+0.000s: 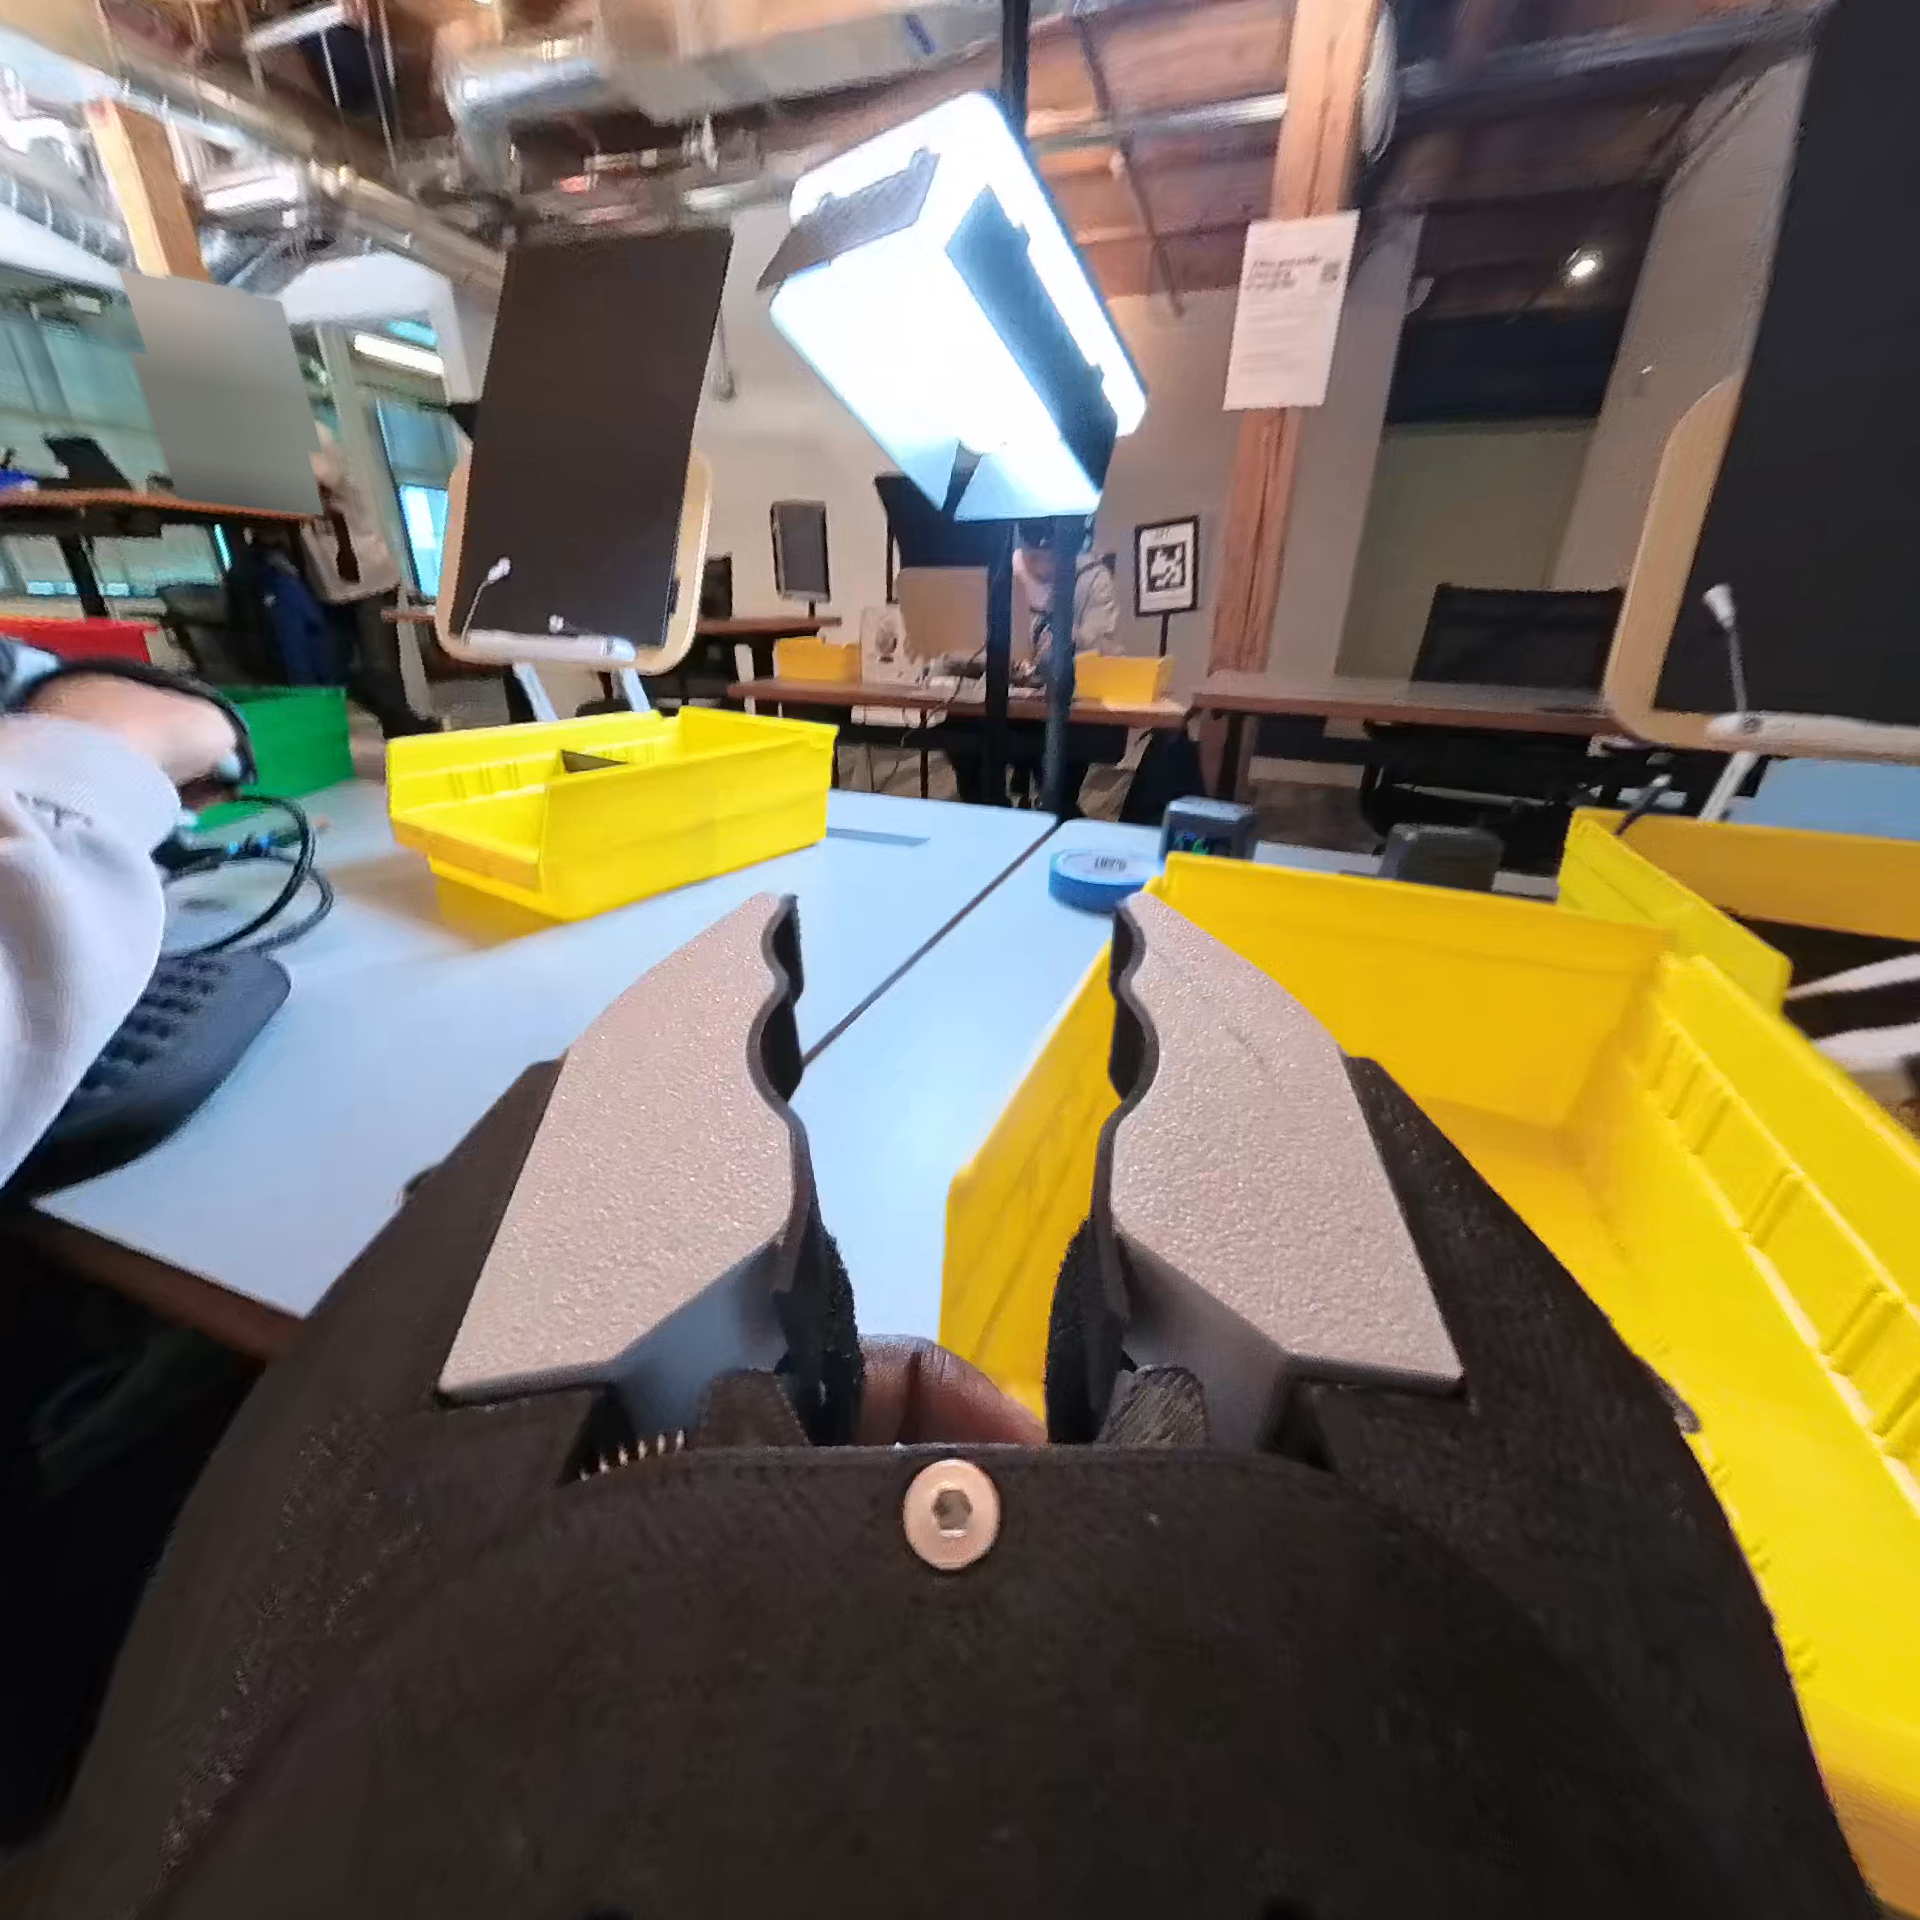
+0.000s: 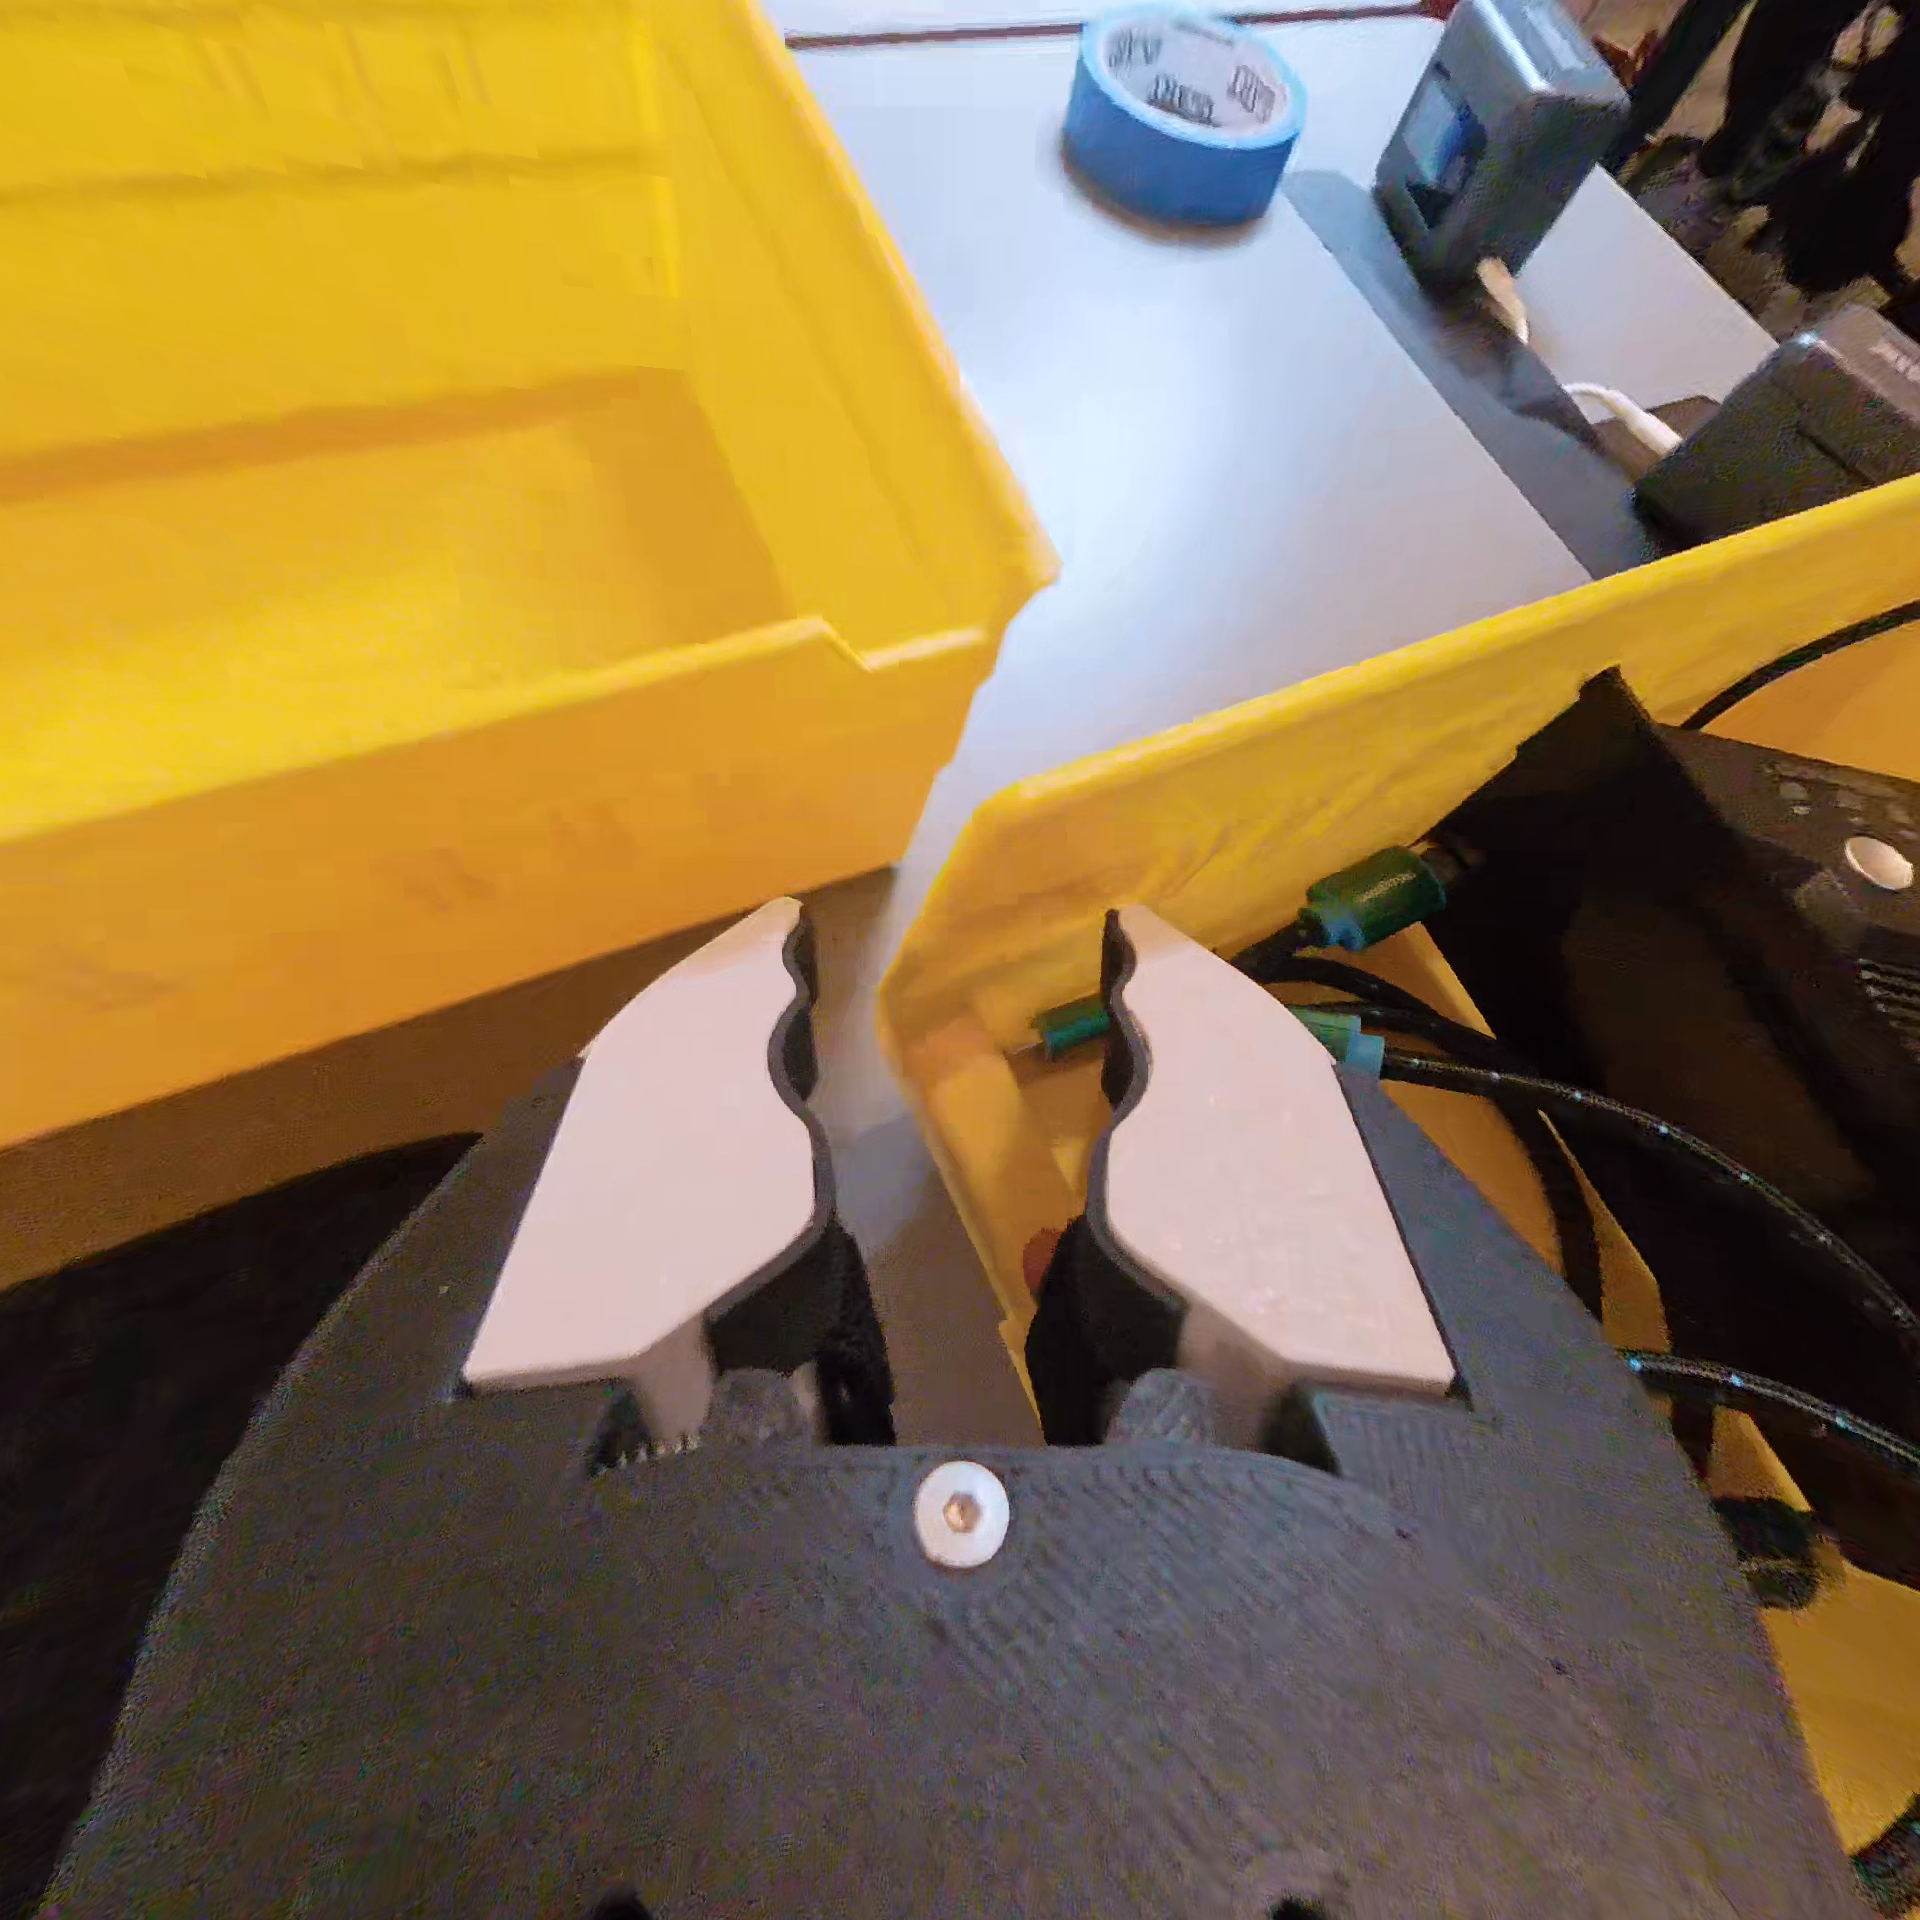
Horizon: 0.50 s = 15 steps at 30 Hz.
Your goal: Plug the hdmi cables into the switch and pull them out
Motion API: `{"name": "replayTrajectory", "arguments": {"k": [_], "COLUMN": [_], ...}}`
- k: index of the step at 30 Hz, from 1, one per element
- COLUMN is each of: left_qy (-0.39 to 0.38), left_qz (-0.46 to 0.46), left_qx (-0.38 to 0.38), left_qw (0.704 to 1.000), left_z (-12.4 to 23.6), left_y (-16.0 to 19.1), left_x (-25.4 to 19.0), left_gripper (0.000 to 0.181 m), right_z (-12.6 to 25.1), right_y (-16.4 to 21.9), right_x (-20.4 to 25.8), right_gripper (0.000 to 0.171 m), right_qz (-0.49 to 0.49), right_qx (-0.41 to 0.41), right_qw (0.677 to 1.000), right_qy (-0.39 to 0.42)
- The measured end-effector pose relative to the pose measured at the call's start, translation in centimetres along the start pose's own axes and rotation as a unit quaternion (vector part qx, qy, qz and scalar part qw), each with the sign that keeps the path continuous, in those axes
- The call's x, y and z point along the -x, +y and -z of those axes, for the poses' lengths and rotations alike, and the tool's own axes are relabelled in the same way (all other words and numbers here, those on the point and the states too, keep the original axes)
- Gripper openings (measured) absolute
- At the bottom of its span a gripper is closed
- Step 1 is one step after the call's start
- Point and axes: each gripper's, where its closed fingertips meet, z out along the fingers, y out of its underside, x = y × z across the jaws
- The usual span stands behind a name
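Left tool released, nothing between its jaws, hovering over the worktop beside an empty yellow bin; right tool likewise released, poised at the near corner of a second bin; inside it lie the switch and green-tipped cables, one plugged in; tape roll near the far edge.

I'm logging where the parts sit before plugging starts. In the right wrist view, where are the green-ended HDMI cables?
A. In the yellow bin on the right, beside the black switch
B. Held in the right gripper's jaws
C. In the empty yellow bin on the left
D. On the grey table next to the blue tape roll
A: the green-ended HDMI cables lie inside the right-hand yellow bin next to the black switch; the right gripper is open and empty.
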Motion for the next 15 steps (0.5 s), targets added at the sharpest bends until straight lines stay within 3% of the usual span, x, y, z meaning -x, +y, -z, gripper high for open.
{"name": "replayTrajectory", "arguments": {"k": [5, 8, 9, 12, 15], "left_qy": [0.01, 0.058, 0.073, 0.111, 0.174], "left_qz": [0.008, 0.021, 0.016, -0.013, 0.012], "left_qx": [0.075, 0.142, 0.169, 0.232, 0.277], "left_qw": [0.997, 0.988, 0.983, 0.966, 0.945], "left_z": [-1.1, -1.6, -1.5, -0.5, 1.4], "left_y": [4.4, 7.9, 8.8, 10.1, 10.0], "left_x": [0.9, -0.6, -1.3, -3.1, -5.2], "left_gripper": [0.065, 0.066, 0.064, 0.056, 0.041], "right_z": [4.8, 7.6, 8.1, 8.6, 7.6], "right_y": [-2.6, -2.4, -2.0, -0.7, -1.0], "right_x": [1.6, 6.2, 8.6, 14.6, 17.0], "right_gripper": [0.059, 0.043, 0.045, 0.074, 0.101], "right_qz": [-0.027, -0.061, -0.071, -0.084, -0.075], "right_qx": [-0.113, -0.143, -0.135, -0.087, -0.077], "right_qw": [0.993, 0.978, 0.969, 0.938, 0.934], "right_qy": [-0.025, -0.136, -0.193, -0.326, -0.34]}}
